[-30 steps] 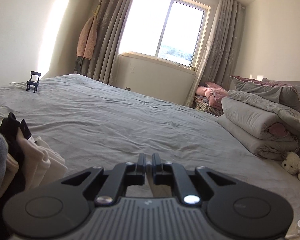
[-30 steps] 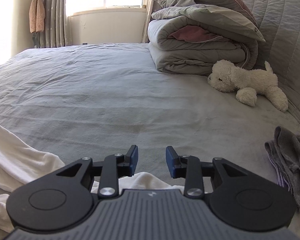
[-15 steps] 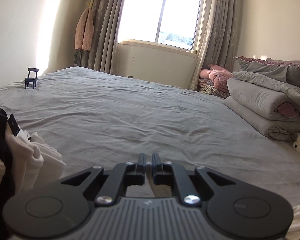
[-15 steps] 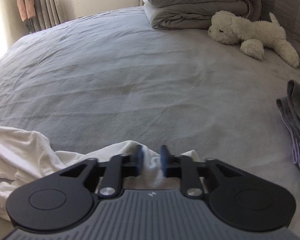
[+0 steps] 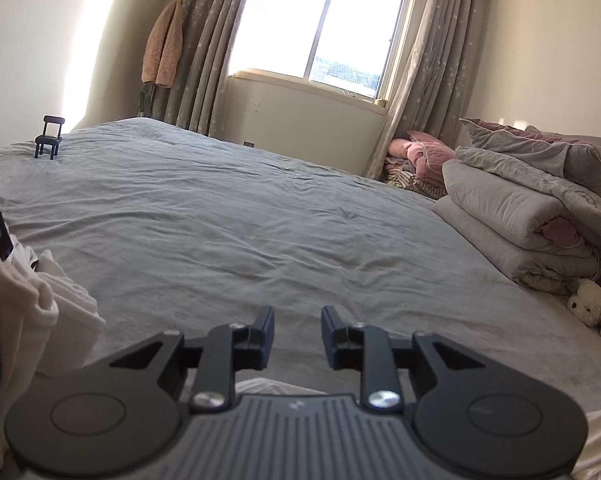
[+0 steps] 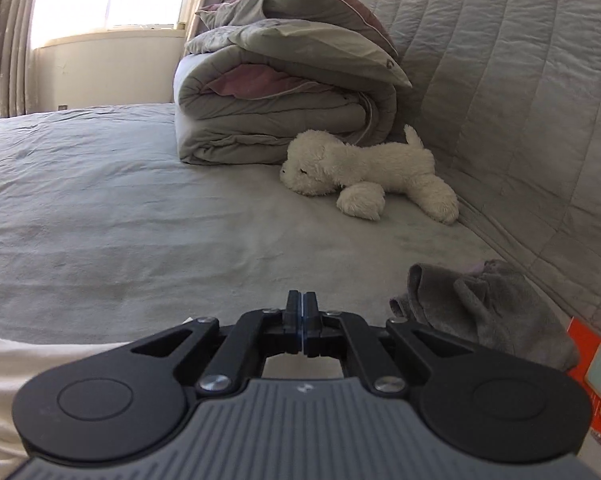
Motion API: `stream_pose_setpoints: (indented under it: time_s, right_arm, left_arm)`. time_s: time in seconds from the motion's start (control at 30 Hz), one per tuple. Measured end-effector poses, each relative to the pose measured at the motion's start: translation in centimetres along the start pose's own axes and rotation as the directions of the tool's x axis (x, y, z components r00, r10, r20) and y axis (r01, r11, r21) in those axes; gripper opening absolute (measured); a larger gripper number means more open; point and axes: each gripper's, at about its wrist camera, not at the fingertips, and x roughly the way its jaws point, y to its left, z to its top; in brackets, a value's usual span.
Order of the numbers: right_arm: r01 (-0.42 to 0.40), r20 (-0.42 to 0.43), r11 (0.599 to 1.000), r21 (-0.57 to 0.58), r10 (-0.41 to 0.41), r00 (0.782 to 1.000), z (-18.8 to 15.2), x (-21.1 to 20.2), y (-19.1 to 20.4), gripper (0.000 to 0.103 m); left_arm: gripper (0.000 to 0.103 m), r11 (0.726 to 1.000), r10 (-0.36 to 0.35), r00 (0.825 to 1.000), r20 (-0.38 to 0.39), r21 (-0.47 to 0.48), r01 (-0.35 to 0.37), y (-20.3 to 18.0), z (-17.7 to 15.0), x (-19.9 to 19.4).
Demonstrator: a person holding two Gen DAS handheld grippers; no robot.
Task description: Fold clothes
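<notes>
A white garment (image 6: 40,364) stretches in from the left and passes under my right gripper (image 6: 302,308). That gripper is shut, pads pressed together, with the cloth's edge hidden beneath its body; it seems to hold that edge. In the left wrist view, my left gripper (image 5: 297,334) hovers open over the grey bed sheet (image 5: 240,232) with nothing between its fingers. A bit of white garment (image 5: 276,386) shows just under it, and more at the lower right corner. A stack of folded cream and white clothes (image 5: 44,312) sits at the left edge.
A crumpled grey cloth (image 6: 480,308) lies right of the right gripper, beside an orange box (image 6: 596,364). A white plush dog (image 6: 360,168) and a folded grey duvet (image 6: 280,112) lie against the quilted headboard (image 6: 520,100). A small black chair-shaped stand (image 5: 49,136) stands far left.
The left gripper went from shut to open. The right gripper shut over the white garment's edge, then rose and swung toward the headboard.
</notes>
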Motion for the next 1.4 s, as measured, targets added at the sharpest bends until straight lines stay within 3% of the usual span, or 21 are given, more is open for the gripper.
stream_pose_setpoints:
  time_s: [0.03, 0.07, 0.17, 0.3, 0.37, 0.43, 0.5, 0.57, 0.6, 0.63, 0.73, 0.83, 0.9, 1.0, 1.07, 1.13, 1.17, 1.2, 1.27, 1.33, 1.4]
  right_arm:
    - [0.01, -0.002, 1.0, -0.008, -0.01, 1.0, -0.1, 0.1, 0.0, 0.0]
    - [0.021, -0.003, 1.0, -0.017, -0.021, 1.0, -0.2, 0.2, 0.0, 0.0]
    - [0.024, 0.006, 0.999, -0.036, -0.024, 1.0, -0.1, 0.5, 0.2, 0.0]
    - [-0.102, -0.044, 0.992, -0.075, 0.098, 0.994, -0.1, 1.9, 0.8, 0.001]
    - [-0.158, -0.121, 0.986, -0.054, 0.151, 0.981, -0.4, 2.9, 0.5, 0.016]
    - [-0.206, -0.183, 0.978, -0.025, 0.198, 0.963, -0.6, 3.7, 0.3, 0.053]
    - [-0.233, -0.209, 0.972, 0.011, 0.23, 0.95, -0.8, 3.7, -0.1, 0.063]
    - [-0.256, -0.243, 0.966, 0.028, 0.255, 0.936, -1.0, 3.9, 0.0, 0.063]
    - [-0.262, -0.268, 0.965, 0.001, 0.252, 0.93, -1.3, 4.1, 0.6, 0.048]
    - [-0.266, -0.291, 0.964, -0.032, 0.245, 0.925, -1.7, 4.3, 1.2, 0.002]
    - [-0.24, -0.216, 0.966, -0.098, 0.215, 0.952, -1.4, 3.3, 2.2, 0.002]
    - [-0.193, -0.051, 0.973, -0.127, 0.188, 0.981, 0.2, 1.8, 2.4, 0.001]
    - [-0.158, 0.056, 0.978, -0.133, 0.167, 0.984, 1.5, 1.1, 2.6, 0.001]
    - [-0.086, 0.168, 0.987, -0.137, 0.109, 0.98, 2.9, 1.8, 3.6, 0.001]
    - [-0.026, 0.164, 0.99, -0.139, 0.049, 0.985, 2.7, 4.0, 4.8, 0.002]
    - [-0.047, 0.016, 0.981, -0.186, 0.051, 0.999, 1.2, 6.3, 5.4, 0.015]
    - [-0.07, -0.071, 0.975, -0.211, 0.056, 0.996, 0.4, 7.3, 5.7, 0.015]
    - [-0.088, -0.129, 0.971, -0.224, 0.06, 0.99, -0.2, 7.7, 5.7, 0.015]
    - [-0.101, -0.133, 0.972, -0.213, 0.074, 0.988, 0.0, 6.7, 5.1, 0.02]
    - [-0.117, -0.128, 0.975, -0.188, 0.094, 0.987, 0.3, 5.6, 4.4, 0.052]
    - [-0.148, -0.149, 0.979, -0.141, 0.127, 0.981, 0.2, 4.9, 3.8, 0.061]
  left_arm:
    - [0.063, 1.0, 0.006, 1.0, -0.01, 0.022, -0.006, -0.5, 0.0, -0.1]
    - [0.068, 0.999, 0.012, 1.0, -0.024, 0.041, -0.011, -0.9, -0.1, -0.2]
    - [0.07, 0.998, 0.026, 0.996, -0.083, 0.06, -0.021, -1.4, -0.8, -0.2]
    - [0.074, 0.996, 0.087, 0.975, -0.204, -0.012, -0.091, 0.0, -1.5, 0.7]
    - [0.075, 0.993, 0.088, 0.968, -0.234, -0.059, -0.105, 1.0, -1.9, 1.3]
    - [0.072, 0.991, 0.088, 0.966, -0.245, -0.08, -0.11, 1.4, -2.3, 1.8]
    - [0.061, 0.994, 0.074, 0.966, -0.249, -0.063, -0.093, 0.9, -2.8, 2.2]
    - [0.024, 0.997, 0.066, 0.962, -0.264, -0.026, -0.076, 0.1, -3.3, 2.7]
    - [0.019, 0.997, 0.066, 0.962, -0.265, -0.019, -0.074, -0.1, -3.4, 2.8]
    - [0.004, 0.997, 0.068, 0.966, -0.249, -0.021, -0.075, 0.0, -3.2, 2.5]
    - [0.001, 0.996, 0.073, 0.977, -0.2, -0.027, -0.08, 0.1, -2.6, 1.9]
    - [0.0, 0.996, 0.066, 0.993, -0.1, -0.045, -0.071, 0.4, -1.3, 0.7]
    - [0.0, 0.996, 0.064, 0.998, -0.024, -0.063, -0.065, 0.7, -0.2, 0.1]
    - [0.0, 0.992, 0.106, 0.994, -0.022, -0.062, -0.108, 1.3, 0.2, 0.7]
    - [0.005, 0.991, 0.125, 0.99, -0.072, -0.045, -0.128, 1.4, -0.3, 1.7]
    - [0.039, 0.99, 0.123, 0.983, -0.135, -0.058, -0.132, 1.6, -0.9, 2.5]
    - [0.045, 0.99, 0.118, 0.984, -0.135, -0.062, -0.127, 1.5, -0.9, 2.3]
    - [0.045, 0.992, 0.108, 0.986, -0.13, -0.054, -0.116, 1.2, -0.9, 2.0]
    - [0.047, 0.994, 0.103, 0.985, -0.135, -0.016, -0.107, 0.5, -0.6, 1.5]
    - [0.05, 0.994, 0.11, 0.981, -0.157, 0.012, -0.11, -0.2, -0.7, 0.9]
    - [0.05, 0.994, 0.108, 0.972, -0.21, 0.016, -0.107, -0.7, -1.5, 0.2]
